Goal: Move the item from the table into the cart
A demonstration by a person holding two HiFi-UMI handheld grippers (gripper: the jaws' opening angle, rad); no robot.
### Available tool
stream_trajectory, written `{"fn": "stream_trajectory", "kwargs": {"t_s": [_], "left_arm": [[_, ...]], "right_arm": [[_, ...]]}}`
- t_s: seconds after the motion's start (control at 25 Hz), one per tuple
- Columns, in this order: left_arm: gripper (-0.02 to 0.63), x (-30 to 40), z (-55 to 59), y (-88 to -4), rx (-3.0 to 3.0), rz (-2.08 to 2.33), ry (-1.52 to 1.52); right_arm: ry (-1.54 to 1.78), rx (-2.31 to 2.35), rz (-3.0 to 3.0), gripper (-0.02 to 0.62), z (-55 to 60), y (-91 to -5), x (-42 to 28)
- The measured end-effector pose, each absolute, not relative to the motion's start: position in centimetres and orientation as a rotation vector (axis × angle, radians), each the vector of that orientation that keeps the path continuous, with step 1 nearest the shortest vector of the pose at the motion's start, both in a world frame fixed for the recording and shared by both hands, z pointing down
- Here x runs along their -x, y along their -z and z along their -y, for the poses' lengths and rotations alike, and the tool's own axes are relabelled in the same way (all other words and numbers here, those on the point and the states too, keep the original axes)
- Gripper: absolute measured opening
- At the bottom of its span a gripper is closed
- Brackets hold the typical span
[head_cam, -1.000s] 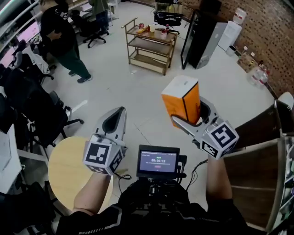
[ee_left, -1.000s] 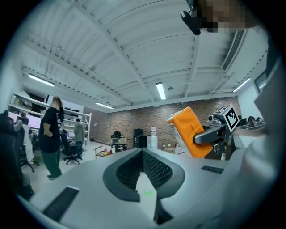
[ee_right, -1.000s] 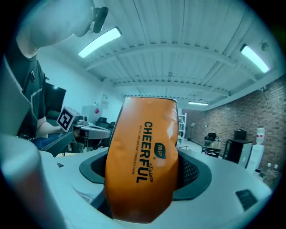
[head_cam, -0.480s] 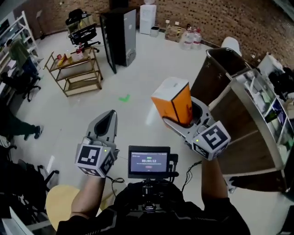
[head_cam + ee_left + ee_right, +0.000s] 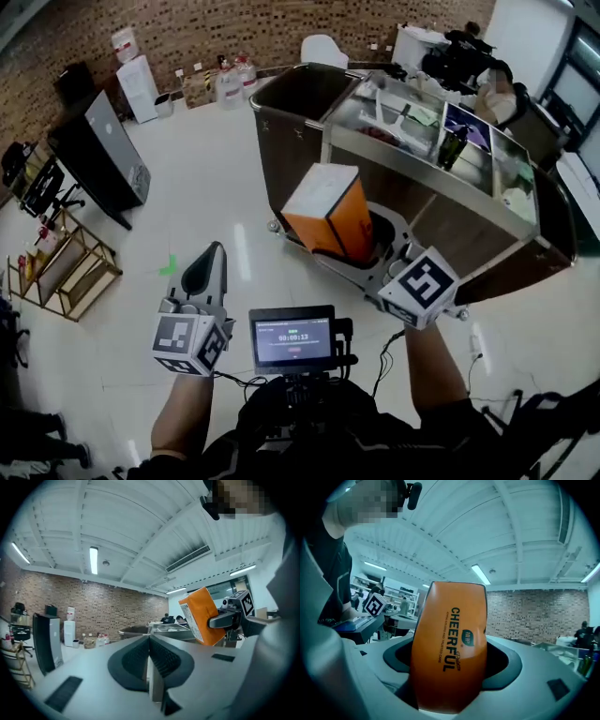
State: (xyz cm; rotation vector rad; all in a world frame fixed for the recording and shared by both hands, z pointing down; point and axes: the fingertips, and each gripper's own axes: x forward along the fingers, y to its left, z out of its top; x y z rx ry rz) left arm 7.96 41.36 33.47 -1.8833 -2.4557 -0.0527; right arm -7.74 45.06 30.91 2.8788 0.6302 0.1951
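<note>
While held off the floor [image 5: 197, 216], the box [image 5: 323, 211] is clamped between the jaws of the right gripper [image 5: 364, 249], near the centre of the head view. Its orange face with "CHEERFUL" print is turned to that gripper's camera, and its white top is seen from above. The box is tilted, top leaning toward 11 o'clock. It is not in the cart [image 5: 441, 211], which stands at 1 o'clock from it, and its outline is seen against the cart's brown wall. Steel compartments on the cart top are filled with small items, too small to name, apart from a dark bottle [image 5: 453, 145]. An open brown bin [image 5: 305, 94] is joined to the cart at 11 o'clock.

The left gripper [image 5: 208, 267] is held at 7 o'clock from the box, well apart from it, with jaws pressed together and nothing between them. A screen [image 5: 295, 337] is mounted at 6 o'clock between the two arms. A wooden shelf [image 5: 58, 267] is seen at 9 o'clock.
</note>
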Motion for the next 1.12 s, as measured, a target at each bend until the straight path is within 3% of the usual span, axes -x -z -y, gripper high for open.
{"fn": "stream_trajectory", "kwargs": {"t_s": [0.44, 0.76, 1.12], "left_arm": [[0.002, 6.6, -55.0, -33.1, 1.309, 2.848, 0.029], [0.002, 21.8, -59.2, -32.8, 1.035, 2.934, 0.040], [0.002, 39.7, -70.7, -29.6, 1.016, 2.936, -0.020]], "right_arm": [[-0.221, -2.708, -1.298, 0.376, -50.6, -32.3, 24.2], [-0.213, -2.595, -1.610, 0.376, -50.7, -31.9, 38.9], [-0.243, -2.557, -1.639, 0.376, -60.7, -29.3, 57.1]]}}
